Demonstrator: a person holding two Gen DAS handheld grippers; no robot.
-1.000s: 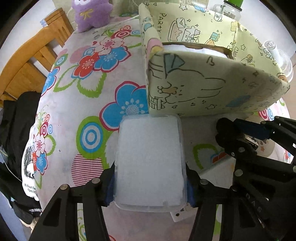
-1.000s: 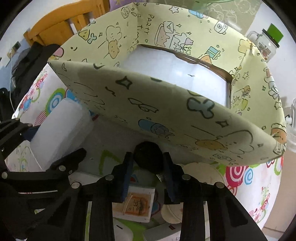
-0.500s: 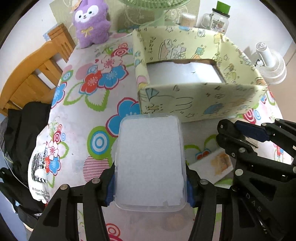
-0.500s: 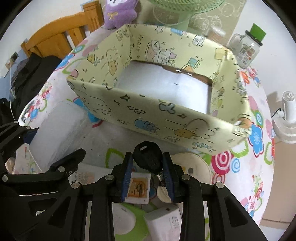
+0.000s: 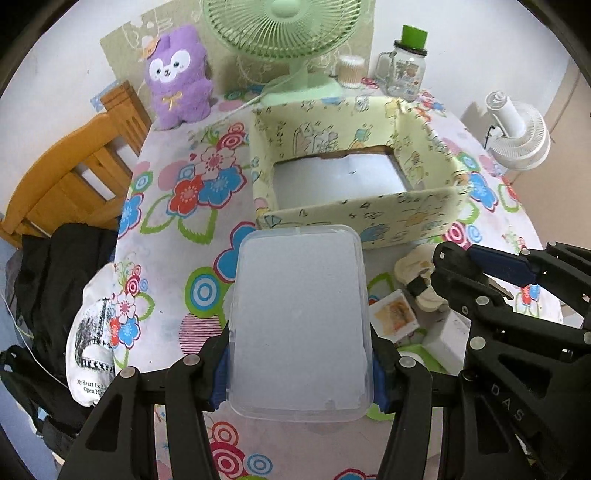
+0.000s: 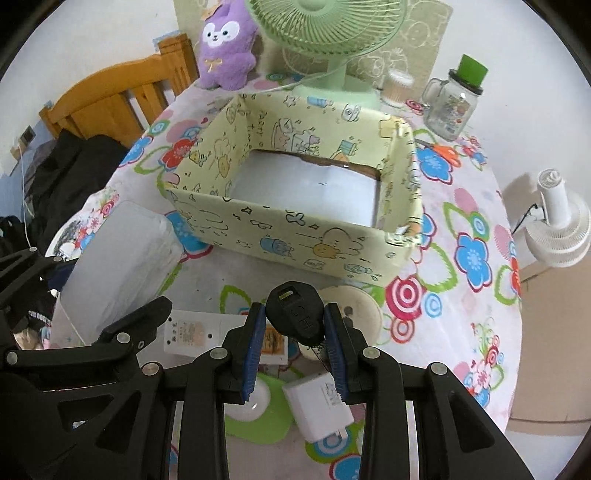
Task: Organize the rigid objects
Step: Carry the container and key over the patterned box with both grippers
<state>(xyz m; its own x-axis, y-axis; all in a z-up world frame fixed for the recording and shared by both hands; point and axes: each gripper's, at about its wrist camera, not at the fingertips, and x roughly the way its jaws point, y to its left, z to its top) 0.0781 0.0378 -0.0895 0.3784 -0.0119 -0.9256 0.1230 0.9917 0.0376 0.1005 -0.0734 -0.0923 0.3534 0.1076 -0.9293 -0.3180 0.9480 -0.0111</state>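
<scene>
My left gripper (image 5: 300, 373) is shut on a frosted clear plastic box (image 5: 300, 317), held above the floral tablecloth in front of the yellow cartoon-print storage box (image 5: 354, 214). The plastic box also shows in the right wrist view (image 6: 114, 266). My right gripper (image 6: 295, 332) is shut on a black key head (image 6: 297, 315), held in front of the storage box (image 6: 295, 236), whose white bottom is bare. The right gripper also shows at the right in the left wrist view (image 5: 480, 266).
Below the grippers lie a white charger (image 6: 321, 406), a printed card (image 6: 192, 332), a round beige item (image 6: 354, 310) and a white disc on green (image 6: 247, 402). Behind stand a green fan (image 6: 325, 29), purple plush (image 6: 225, 44), glass jar (image 6: 450, 107), white fan (image 6: 561, 229) and wooden chair (image 6: 118, 99).
Both grippers have pulled back and up from the storage box, which looks smaller and farther now. Each still holds its object.
</scene>
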